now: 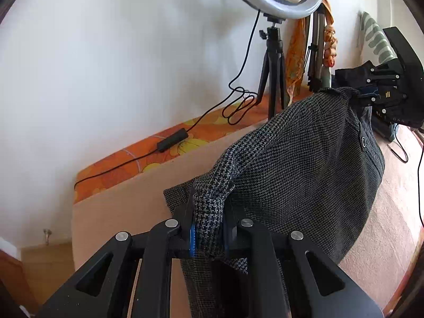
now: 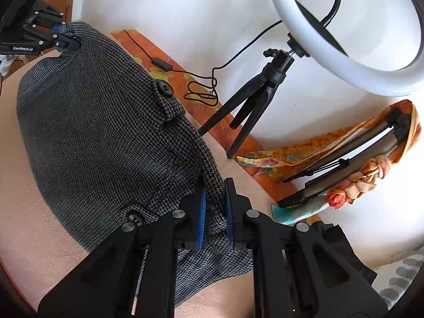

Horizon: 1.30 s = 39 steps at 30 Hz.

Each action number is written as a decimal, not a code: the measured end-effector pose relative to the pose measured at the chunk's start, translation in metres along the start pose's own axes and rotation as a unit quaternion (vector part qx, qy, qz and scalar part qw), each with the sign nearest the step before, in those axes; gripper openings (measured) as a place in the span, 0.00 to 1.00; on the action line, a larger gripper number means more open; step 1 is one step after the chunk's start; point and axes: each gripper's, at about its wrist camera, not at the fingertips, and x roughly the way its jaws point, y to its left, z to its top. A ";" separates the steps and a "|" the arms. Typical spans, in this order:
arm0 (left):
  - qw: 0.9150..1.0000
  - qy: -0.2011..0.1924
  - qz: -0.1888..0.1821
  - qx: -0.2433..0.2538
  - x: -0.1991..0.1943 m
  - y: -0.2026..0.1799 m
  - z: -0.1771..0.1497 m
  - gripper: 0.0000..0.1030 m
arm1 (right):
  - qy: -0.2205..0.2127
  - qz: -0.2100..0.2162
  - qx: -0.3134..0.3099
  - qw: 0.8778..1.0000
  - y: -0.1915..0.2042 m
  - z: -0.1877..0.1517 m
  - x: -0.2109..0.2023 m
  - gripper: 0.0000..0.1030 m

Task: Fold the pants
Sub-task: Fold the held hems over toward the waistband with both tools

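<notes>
- Pants (image 1: 304, 159), a dark houndstooth weave with buttoned tabs, are held stretched between the two tools, sagging in the middle onto the pink bedcover (image 1: 384, 225) below them.
- The left gripper (image 1: 208, 228) is clamped on a bunched corner of cloth between its blue-padded fingers.
- The right gripper (image 2: 214, 212) is closed on the opposite edge, near a button (image 2: 162, 88).
- This two-corner hold is judged to keep the fabric taut for folding.
- A ring light (image 2: 344, 39) on a tripod is seen ahead of both tools.
</notes>
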 end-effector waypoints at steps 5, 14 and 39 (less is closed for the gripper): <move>0.999 0.039 0.018 -0.002 0.055 0.009 -0.008 0.17 | 0.034 -0.003 0.000 0.999 0.004 0.004 0.060 0.13; 0.994 0.021 0.062 -0.086 0.060 0.053 -0.020 0.30 | 0.050 -0.047 0.017 0.997 0.005 0.007 0.098 0.47; 0.999 0.027 -0.022 0.020 -0.018 -0.047 -0.144 0.27 | 0.016 0.264 0.296 0.918 0.132 -0.074 0.008 0.68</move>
